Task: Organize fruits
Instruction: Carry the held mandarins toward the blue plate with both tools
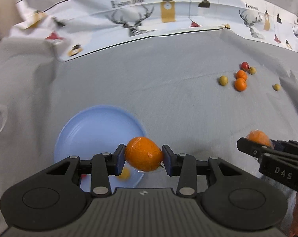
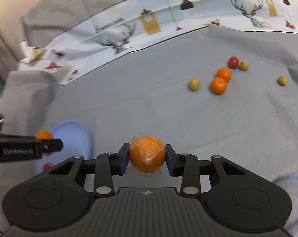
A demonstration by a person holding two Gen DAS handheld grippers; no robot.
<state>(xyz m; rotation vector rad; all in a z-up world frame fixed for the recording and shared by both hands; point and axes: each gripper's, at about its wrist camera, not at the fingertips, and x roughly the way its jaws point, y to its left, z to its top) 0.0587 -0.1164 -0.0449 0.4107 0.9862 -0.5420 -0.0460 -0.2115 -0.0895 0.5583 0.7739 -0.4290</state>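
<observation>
My left gripper [image 1: 143, 155] is shut on a plastic-wrapped orange [image 1: 143, 154], held above the near right rim of a light blue plate [image 1: 93, 126]. A yellow fruit [image 1: 124, 174] and a bit of a red one [image 1: 83, 176] lie on that plate, partly hidden by my fingers. My right gripper [image 2: 147, 155] is shut on another wrapped orange [image 2: 147, 154] over the grey cloth. In the right wrist view the left gripper [image 2: 50, 144] with its orange [image 2: 44, 135] hangs over the plate [image 2: 74, 138]. In the left wrist view the right gripper [image 1: 257, 144] shows at the right edge.
Loose fruit lies far right on the grey cloth: two oranges [image 2: 221, 80], a red fruit [image 2: 233, 62] and three yellow-green ones [image 2: 194, 84]. A patterned white cloth [image 1: 141, 25] with deer prints runs along the back. A second red fruit [image 2: 46, 166] sits on the plate.
</observation>
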